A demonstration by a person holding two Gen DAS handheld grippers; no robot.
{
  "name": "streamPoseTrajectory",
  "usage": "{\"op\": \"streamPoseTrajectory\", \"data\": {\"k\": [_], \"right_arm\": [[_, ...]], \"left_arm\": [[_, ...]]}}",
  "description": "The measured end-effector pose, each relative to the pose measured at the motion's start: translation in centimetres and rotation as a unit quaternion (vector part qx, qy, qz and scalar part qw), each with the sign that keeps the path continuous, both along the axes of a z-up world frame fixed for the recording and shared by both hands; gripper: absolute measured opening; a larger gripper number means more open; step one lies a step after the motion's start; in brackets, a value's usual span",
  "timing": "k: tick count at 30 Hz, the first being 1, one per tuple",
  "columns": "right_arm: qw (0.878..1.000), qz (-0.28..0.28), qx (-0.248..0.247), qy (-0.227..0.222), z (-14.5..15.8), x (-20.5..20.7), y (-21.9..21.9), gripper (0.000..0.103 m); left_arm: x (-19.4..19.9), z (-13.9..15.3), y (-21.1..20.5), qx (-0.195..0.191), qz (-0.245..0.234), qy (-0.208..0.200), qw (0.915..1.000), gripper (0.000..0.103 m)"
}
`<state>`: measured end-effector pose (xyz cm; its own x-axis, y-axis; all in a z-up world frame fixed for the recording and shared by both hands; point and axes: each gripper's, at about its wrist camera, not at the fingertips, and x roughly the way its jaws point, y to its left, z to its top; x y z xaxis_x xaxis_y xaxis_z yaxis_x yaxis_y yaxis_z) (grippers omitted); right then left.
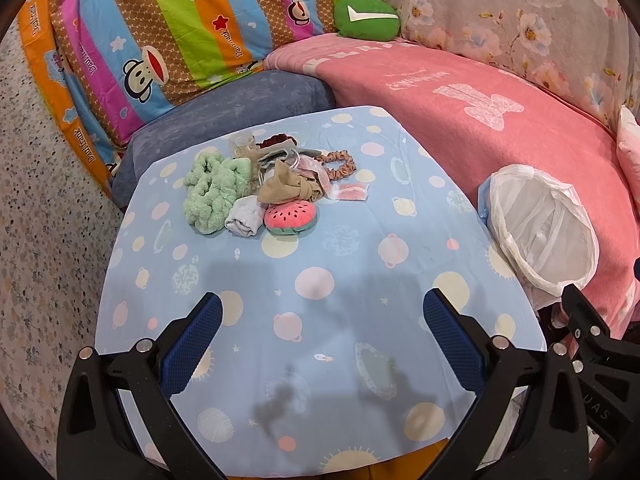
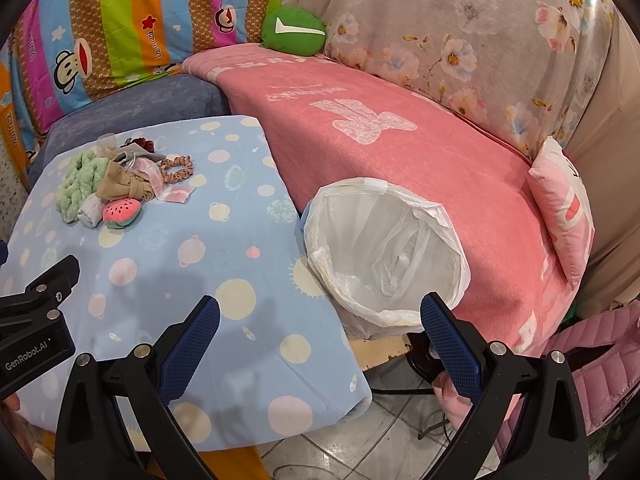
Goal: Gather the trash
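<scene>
Both grippers idle, nothing held: left gripper (image 1: 322, 340) has its fingers spread wide over the planet-print tablecloth (image 1: 360, 248); right gripper (image 2: 320, 344) is equally wide apart, hanging over the table edge and the lined trash bin (image 2: 384, 248).

Trash sits at the table's far left in one tangled pile (image 1: 264, 188): green fluffy cloth (image 1: 212, 192), tan stocking (image 1: 288, 190), rolled white sock (image 1: 244, 220), watermelon plush (image 1: 290, 218), brown scrunchie (image 1: 340, 164), torn pink wrapper (image 1: 352, 192).

Risks, as judgement: items overlap, so one pinch likely drags neighbours or snags the tablecloth. The thin liner could fold in when something drops. The bin sits just beside the table corner, so a short release lands on the pink blanket (image 2: 400, 132) or the floor.

Text: "GenRobot.AI" on the gripper body in the right view; "Captain" and "Daul frank" on the monkey-print sheet (image 1: 160, 32). Blanket lettering is upside down, unreadable.
</scene>
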<state>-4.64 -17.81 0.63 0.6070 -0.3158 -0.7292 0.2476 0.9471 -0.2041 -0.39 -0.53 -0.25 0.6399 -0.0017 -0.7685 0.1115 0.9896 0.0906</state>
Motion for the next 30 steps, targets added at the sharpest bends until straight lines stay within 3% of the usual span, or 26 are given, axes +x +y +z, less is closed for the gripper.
{"op": "streamPoseTrajectory", "data": {"k": [16,30], "right_arm": [[1.0,-0.011,-0.002,0.01,-0.8,1.7,0.6,0.096],[1.0,-0.016,0.009,0.022,-2.1,6.1,1.7,0.096]], "left_arm": [[1.7,-0.7,0.2,-0.005,-0.007,0.016,0.9998,0.096],[5.7,-1.4,2.4,-0.01,-0.005,-0.012,0.9999,0.096]]}}
